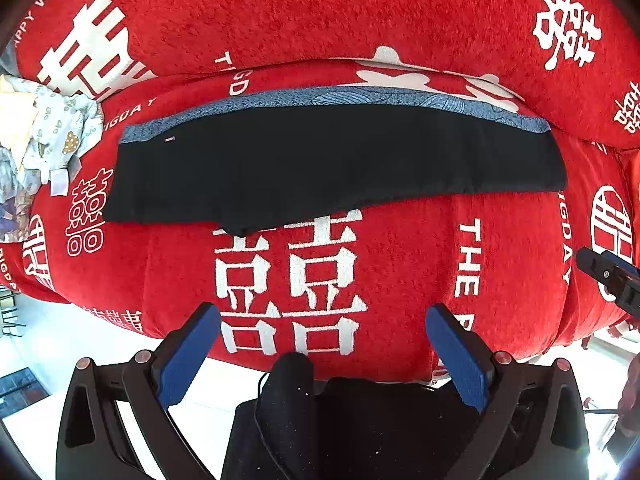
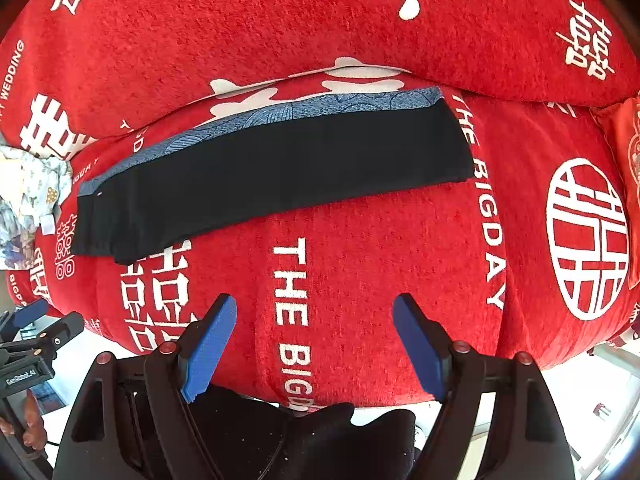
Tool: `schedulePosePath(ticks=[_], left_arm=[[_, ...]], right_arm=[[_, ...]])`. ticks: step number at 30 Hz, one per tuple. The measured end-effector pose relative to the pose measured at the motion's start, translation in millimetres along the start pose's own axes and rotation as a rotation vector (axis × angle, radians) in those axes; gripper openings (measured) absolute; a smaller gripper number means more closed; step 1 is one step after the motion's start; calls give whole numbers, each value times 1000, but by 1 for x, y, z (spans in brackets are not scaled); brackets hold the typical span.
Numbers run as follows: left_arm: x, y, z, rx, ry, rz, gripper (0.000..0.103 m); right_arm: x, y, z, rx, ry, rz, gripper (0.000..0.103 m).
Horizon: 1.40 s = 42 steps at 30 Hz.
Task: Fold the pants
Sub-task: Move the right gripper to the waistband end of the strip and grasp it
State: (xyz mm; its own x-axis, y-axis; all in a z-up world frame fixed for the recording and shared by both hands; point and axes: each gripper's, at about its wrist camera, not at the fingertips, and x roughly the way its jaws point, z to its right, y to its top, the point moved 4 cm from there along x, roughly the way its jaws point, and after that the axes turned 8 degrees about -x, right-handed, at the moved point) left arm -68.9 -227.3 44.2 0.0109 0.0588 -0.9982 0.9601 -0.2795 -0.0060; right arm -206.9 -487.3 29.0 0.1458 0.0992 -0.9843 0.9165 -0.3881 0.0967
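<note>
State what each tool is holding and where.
Nothing. The left tool and right tool are open, apart from the black folded pants.

Patterned cloth heap (image 1: pixel 44 128) cut by left edge, perhaps bedding.

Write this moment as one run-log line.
left tongs open, empty | right tongs open, empty | black pants folded lengthwise on red blanket

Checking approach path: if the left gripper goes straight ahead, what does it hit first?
Likely the red blanket. The left gripper, jaws open, points at bare blanket short of the black pants; depth is unclear.
</note>
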Motion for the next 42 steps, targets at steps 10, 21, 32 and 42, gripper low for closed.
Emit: schedulePosePath(ticks=[10, 21, 32, 42], left_arm=[[15, 4, 15, 12, 4, -26, 103], [58, 7, 39, 48, 19, -81, 103], [97, 17, 59, 106, 43, -107, 103], [128, 52, 85, 139, -25, -76, 92]], right_arm=[[9, -7, 12, 32, -1, -6, 83], [41, -25, 30, 67, -11, -61, 83], [82, -29, 51, 182, 94, -74, 83], [110, 2, 128, 544, 373, 175, 83]])
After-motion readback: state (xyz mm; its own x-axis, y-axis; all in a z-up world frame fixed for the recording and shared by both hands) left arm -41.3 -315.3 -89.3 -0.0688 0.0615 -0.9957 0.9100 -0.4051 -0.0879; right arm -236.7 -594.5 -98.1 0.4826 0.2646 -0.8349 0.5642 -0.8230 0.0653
